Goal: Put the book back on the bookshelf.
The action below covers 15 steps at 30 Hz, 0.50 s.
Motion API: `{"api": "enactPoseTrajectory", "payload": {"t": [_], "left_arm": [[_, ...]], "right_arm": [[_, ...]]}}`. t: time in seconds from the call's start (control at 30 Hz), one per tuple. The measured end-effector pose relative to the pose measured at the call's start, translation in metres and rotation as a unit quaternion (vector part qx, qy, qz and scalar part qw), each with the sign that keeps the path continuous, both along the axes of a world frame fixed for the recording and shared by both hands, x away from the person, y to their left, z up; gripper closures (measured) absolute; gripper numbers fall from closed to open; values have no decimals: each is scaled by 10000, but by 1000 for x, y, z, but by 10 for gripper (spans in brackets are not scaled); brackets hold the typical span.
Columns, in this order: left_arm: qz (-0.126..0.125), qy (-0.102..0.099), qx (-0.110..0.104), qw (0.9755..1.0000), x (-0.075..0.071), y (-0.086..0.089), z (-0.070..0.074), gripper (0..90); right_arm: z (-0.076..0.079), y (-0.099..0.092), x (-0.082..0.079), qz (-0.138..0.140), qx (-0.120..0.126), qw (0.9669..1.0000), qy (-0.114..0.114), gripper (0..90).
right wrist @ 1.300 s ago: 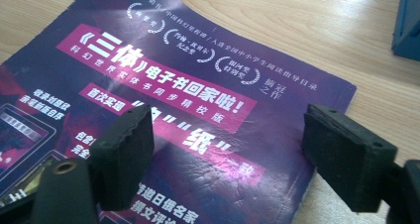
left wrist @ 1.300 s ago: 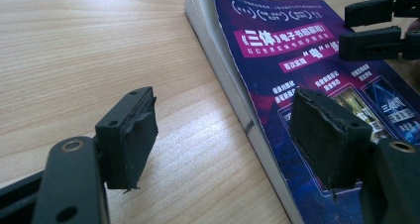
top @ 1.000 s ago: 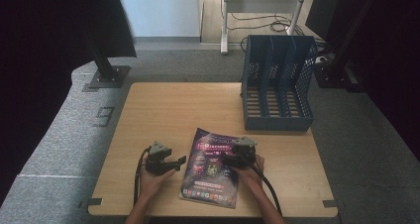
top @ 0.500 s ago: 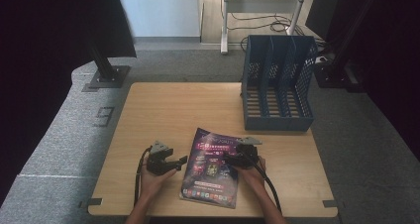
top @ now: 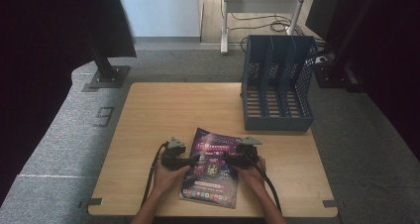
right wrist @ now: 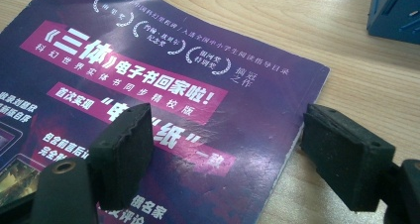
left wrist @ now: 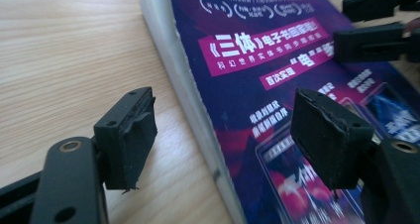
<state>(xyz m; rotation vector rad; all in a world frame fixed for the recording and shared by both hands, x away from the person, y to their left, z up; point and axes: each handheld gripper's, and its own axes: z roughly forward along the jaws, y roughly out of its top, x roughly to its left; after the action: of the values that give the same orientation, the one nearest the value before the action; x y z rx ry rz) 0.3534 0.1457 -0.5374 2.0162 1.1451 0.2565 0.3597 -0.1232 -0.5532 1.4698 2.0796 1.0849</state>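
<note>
high view: blue file rack behind magazine.

My left gripper hangs low with its jaws spread wide, straddling the white page edge of the purple magazine lying flat on the wooden table. My right gripper reaches in at the far corner, over the cover
</note>
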Motion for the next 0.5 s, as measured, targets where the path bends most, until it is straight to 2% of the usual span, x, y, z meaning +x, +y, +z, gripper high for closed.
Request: {"api": "enactPoseTrajectory", "payload": {"t": [0.03, 0.13, 0.37, 0.43, 0.5], "left_arm": [[-13, 33, 44, 10000, 2, -3, -2, 258], [-21, 110, -6, 9999, 6, -7, -7, 258], [-20, 57, 22, 10000, 9, -12, -8, 255], [-74, 96, -67, 9999, 10, -14, -8, 260], [-30, 99, -2, 9999, 10, -17, -7, 249]], "right_arm": [[0, 0, 0, 2, -4, 10000, -8, 204], [0, 0, 0, 2, 0, 10000, -4, 205], [0, 0, -1, -14, -6, 10000, -15, 208], [0, 0, -1, -17, -10, 10000, -16, 209], [0, 0, -1, -35, -3, 10000, -9, 211]]}}
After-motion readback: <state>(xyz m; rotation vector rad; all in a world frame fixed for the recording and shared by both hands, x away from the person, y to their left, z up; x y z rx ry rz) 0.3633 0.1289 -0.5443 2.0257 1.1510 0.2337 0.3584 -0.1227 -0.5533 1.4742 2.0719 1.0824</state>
